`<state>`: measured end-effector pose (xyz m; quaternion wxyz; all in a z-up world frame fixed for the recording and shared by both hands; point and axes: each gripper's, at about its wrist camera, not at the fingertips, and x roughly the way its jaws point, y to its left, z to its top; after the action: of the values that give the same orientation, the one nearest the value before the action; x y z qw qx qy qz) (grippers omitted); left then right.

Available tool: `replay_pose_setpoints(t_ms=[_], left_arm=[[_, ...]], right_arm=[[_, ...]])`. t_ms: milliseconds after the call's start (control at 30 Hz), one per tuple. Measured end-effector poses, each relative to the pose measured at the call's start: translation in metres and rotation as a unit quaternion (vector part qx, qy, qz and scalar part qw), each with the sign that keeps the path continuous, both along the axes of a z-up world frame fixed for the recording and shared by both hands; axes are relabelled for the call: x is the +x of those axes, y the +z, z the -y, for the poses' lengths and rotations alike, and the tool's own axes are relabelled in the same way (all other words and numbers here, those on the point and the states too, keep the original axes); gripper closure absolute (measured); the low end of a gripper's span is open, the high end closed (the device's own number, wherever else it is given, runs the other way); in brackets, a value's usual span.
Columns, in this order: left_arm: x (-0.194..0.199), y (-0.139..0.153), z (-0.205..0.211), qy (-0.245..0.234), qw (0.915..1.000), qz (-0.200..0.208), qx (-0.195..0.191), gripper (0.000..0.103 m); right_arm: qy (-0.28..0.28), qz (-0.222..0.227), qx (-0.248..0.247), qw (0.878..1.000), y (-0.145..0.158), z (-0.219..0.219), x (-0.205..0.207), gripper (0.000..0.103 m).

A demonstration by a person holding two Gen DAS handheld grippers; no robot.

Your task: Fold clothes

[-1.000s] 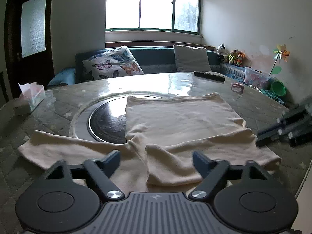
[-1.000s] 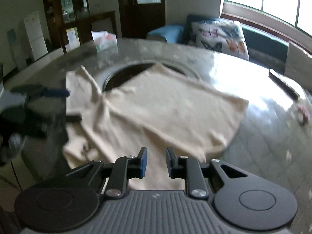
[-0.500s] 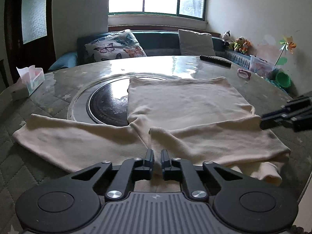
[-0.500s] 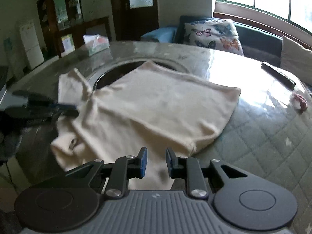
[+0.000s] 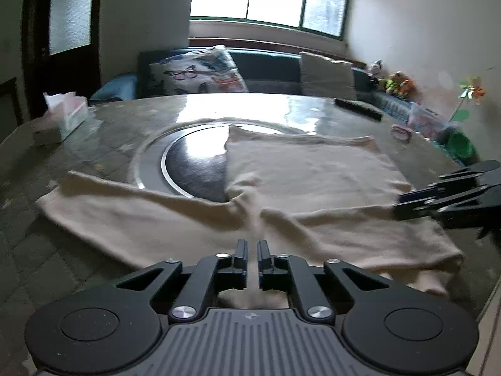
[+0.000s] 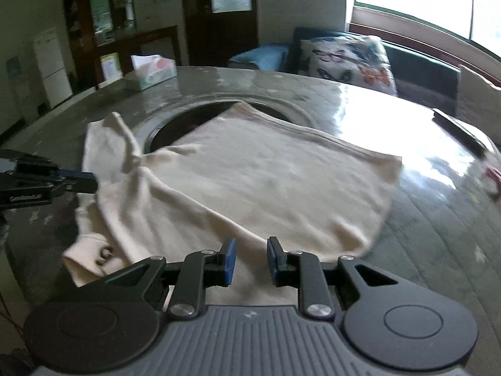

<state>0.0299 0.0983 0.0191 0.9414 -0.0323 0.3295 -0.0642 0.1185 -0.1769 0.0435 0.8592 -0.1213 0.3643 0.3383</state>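
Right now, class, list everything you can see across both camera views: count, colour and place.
Table: 1, grey-green, round.
Garment: 1, cream, spread on table.
Inset disc: 1, dark, table centre.
Tissue box: 1, pale, far left table edge.
Remote: 1, black, far table side.
Butterfly cushion: 1, white patterned, beyond table.
Left gripper: 1, black, over garment's near edge, jaws opening; fabric between them unclear.
Right gripper: 1, black, blue pads apart, nothing gripped.

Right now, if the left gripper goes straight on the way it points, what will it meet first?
Most likely the cream shirt. The left gripper points down at the bunched fabric near the collar, just ahead of its fingertips. Its jaws are opening slightly; no cloth shows between the tips. Depth is hard to judge.
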Motion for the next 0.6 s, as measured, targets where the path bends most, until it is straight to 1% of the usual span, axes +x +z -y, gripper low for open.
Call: replay_pose_setpoints(t_ms=[67,167,200,233,300,500,600], left_arm=[[0.001,0.001,0.004,-0.011,0.9999,0.003,-0.006,0.070],[0.003,-0.002,0.006,-0.023,0.9997,0.000,-0.006,0.074],[0.003,-0.002,0.005,-0.025,0.9997,-0.002,-0.008,0.085],[0.004,-0.002,0.003,-0.027,0.9996,-0.004,-0.009,0.090],[0.003,-0.003,0.001,-0.027,0.9996,-0.005,-0.009,0.094],[0.000,-0.004,-0.017,-0.003,0.9999,-0.009,-0.012,0.095],[0.000,-0.003,-0.033,0.025,0.9995,-0.012,-0.018,0.094]], right_arm=[[0.014,0.005,-0.003,1.000,0.000,-0.013,-0.001,0.082],[0.033,0.008,-0.002,0.999,0.001,-0.031,0.000,0.082],[0.039,0.008,-0.002,0.999,0.001,-0.036,0.000,0.082],[0.044,0.009,-0.004,0.999,0.001,-0.042,0.000,0.082],[0.052,0.009,-0.005,0.999,-0.001,-0.053,0.003,0.082],[0.082,0.009,-0.009,0.997,-0.007,-0.084,0.004,0.082],[0.097,0.019,-0.019,0.995,-0.011,-0.097,0.000,0.082]])
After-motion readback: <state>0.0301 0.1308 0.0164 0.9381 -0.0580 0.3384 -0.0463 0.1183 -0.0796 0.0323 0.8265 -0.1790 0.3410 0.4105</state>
